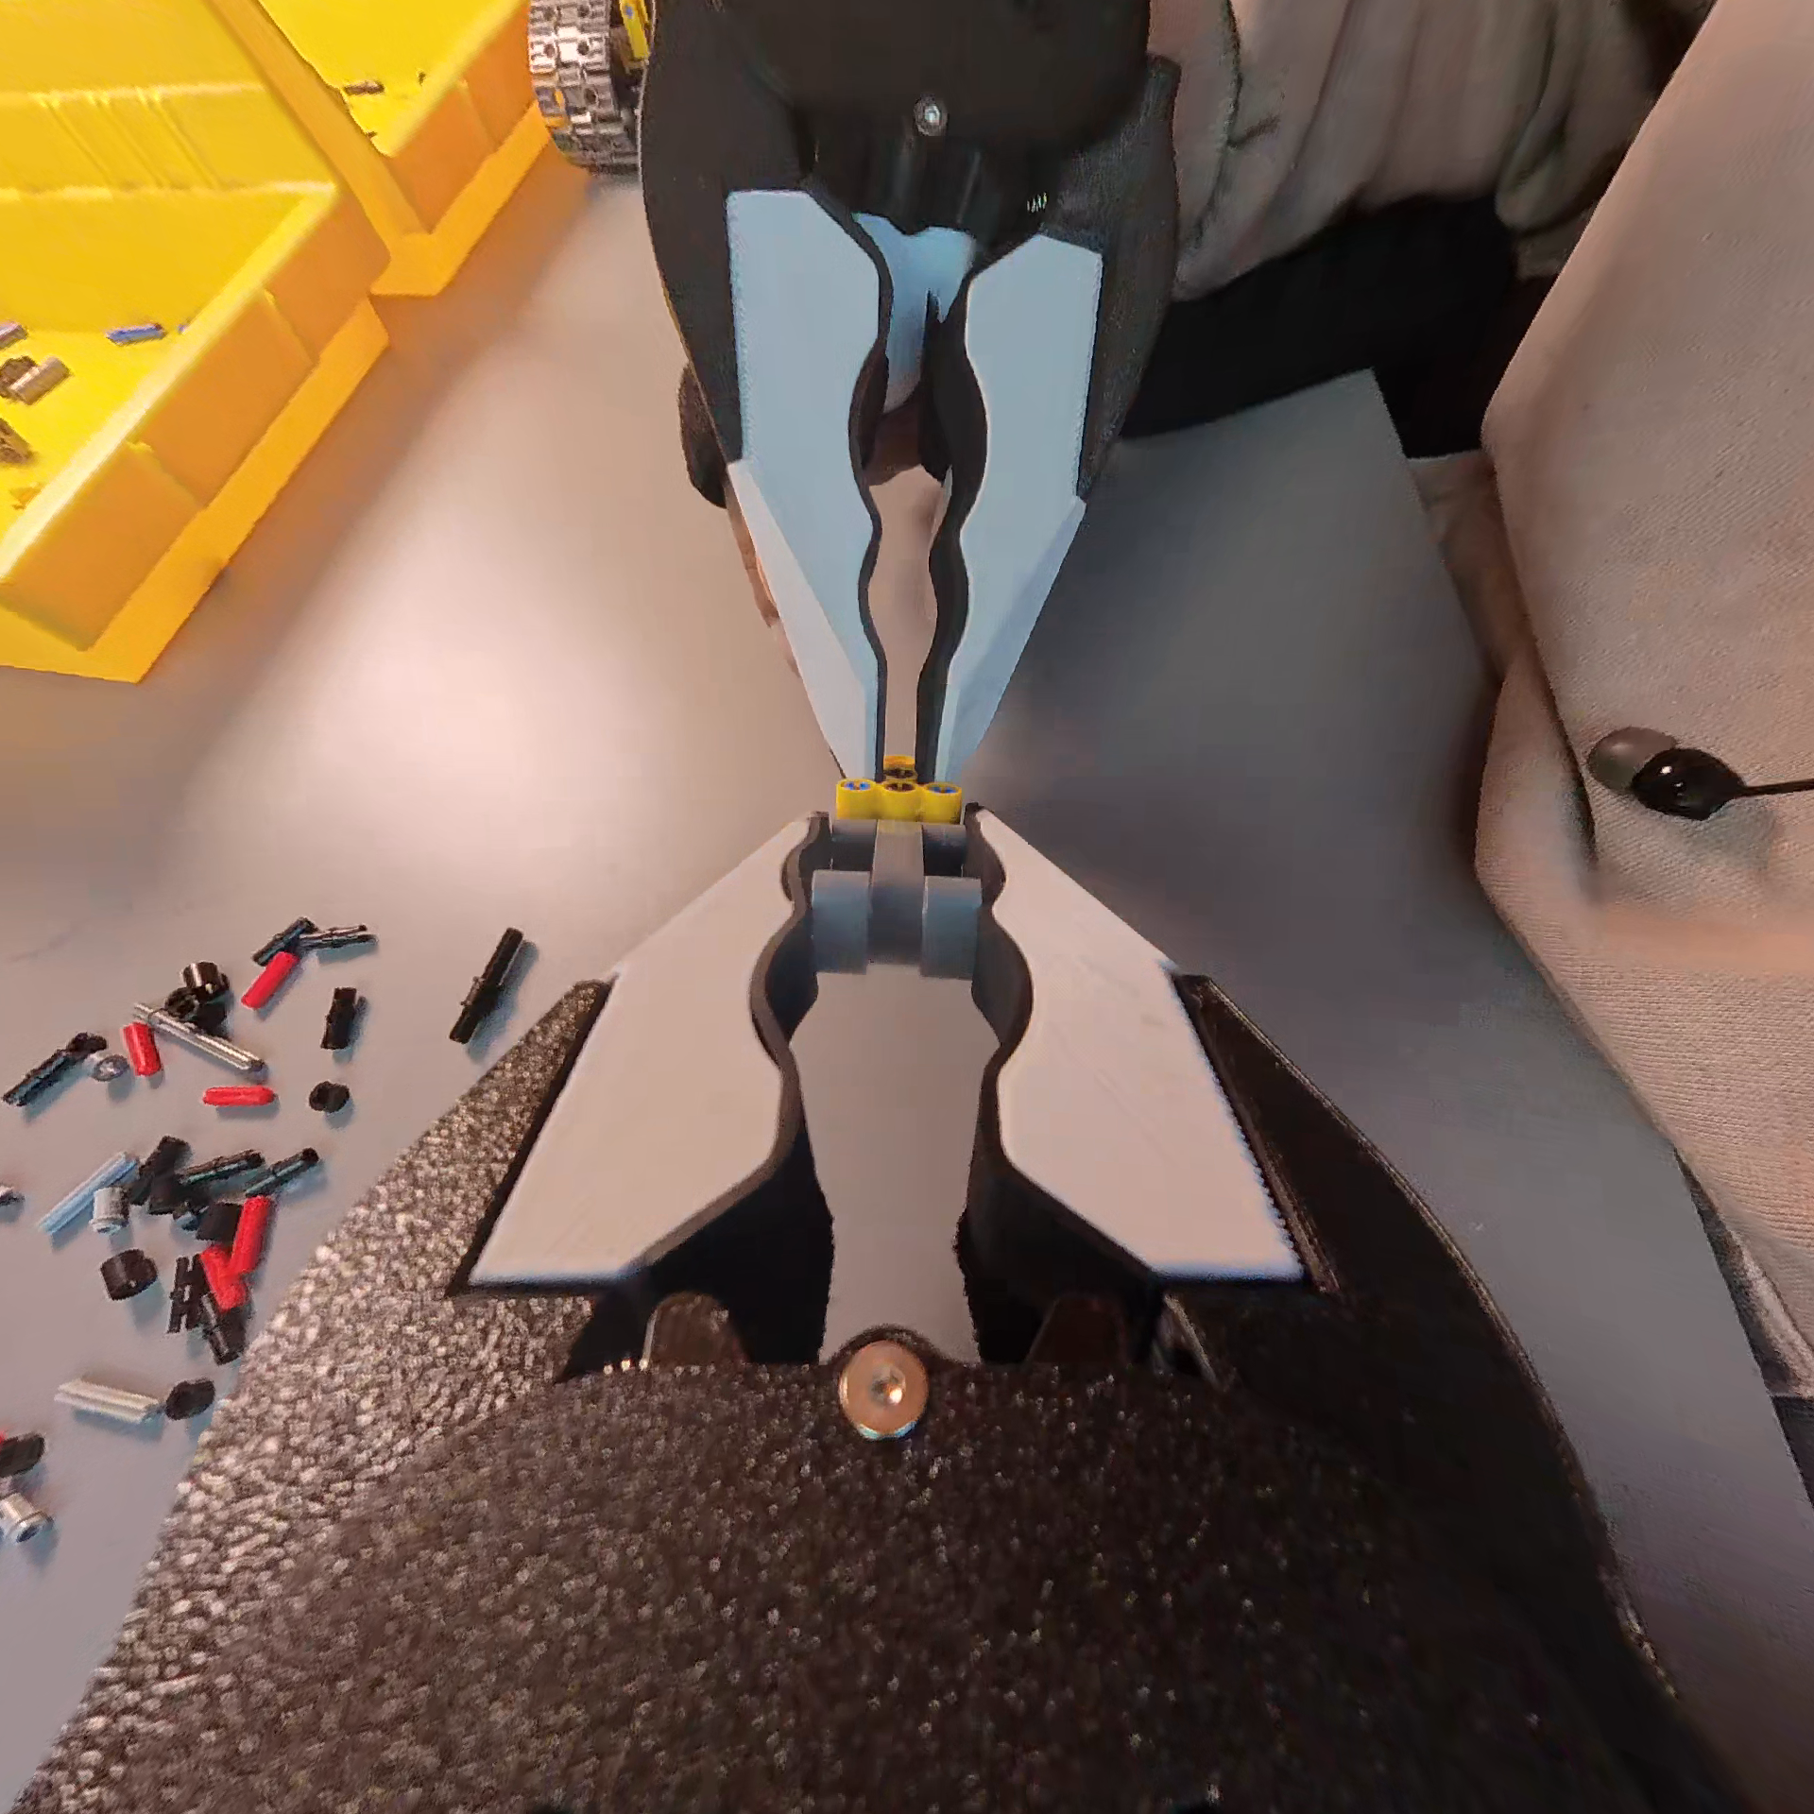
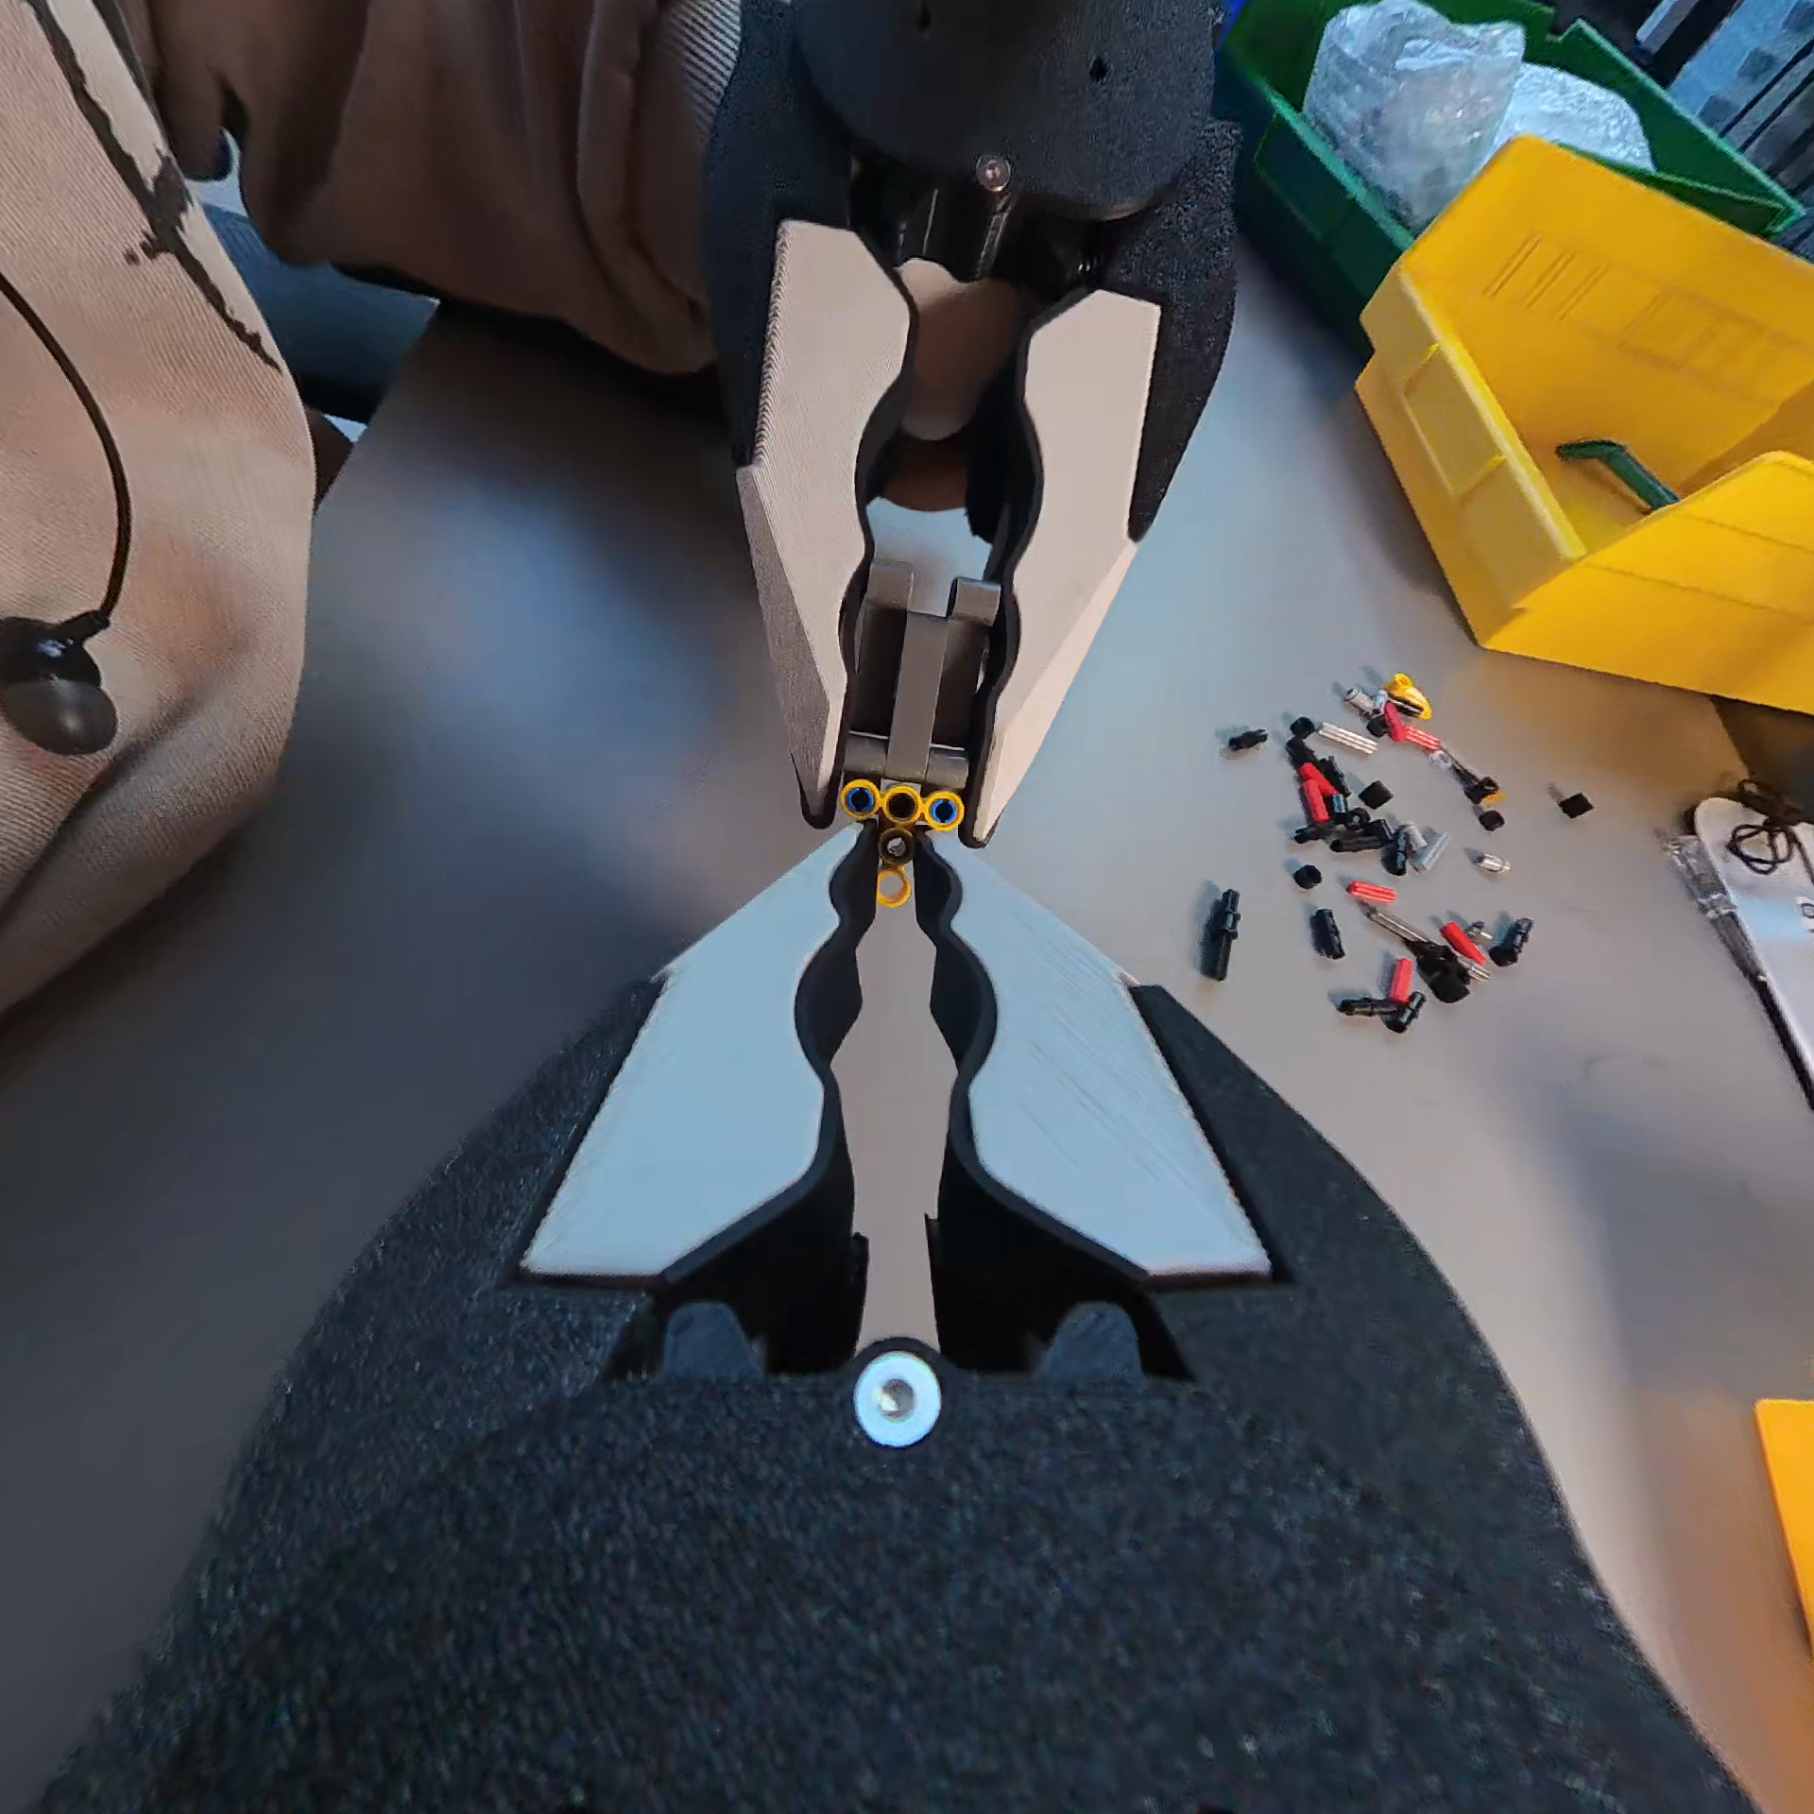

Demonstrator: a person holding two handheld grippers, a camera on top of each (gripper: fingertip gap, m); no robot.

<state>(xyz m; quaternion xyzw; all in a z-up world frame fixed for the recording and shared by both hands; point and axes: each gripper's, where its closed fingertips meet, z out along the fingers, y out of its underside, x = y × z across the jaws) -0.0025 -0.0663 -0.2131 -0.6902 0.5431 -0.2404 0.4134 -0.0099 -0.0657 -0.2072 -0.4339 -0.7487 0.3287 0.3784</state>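
left tool grips grey part (level, tip to tip); right tool pinches yellow piece.

Bins behind loose pins

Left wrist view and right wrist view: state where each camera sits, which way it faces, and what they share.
Left wrist view: on the left gripper, looking along its fingers at the grey beam piece it clamps; opposite, the right gripper.
Right wrist view: on the right gripper, facing the left gripper and a sleeve.
Shared: yellow connector, loose pins, grey table.
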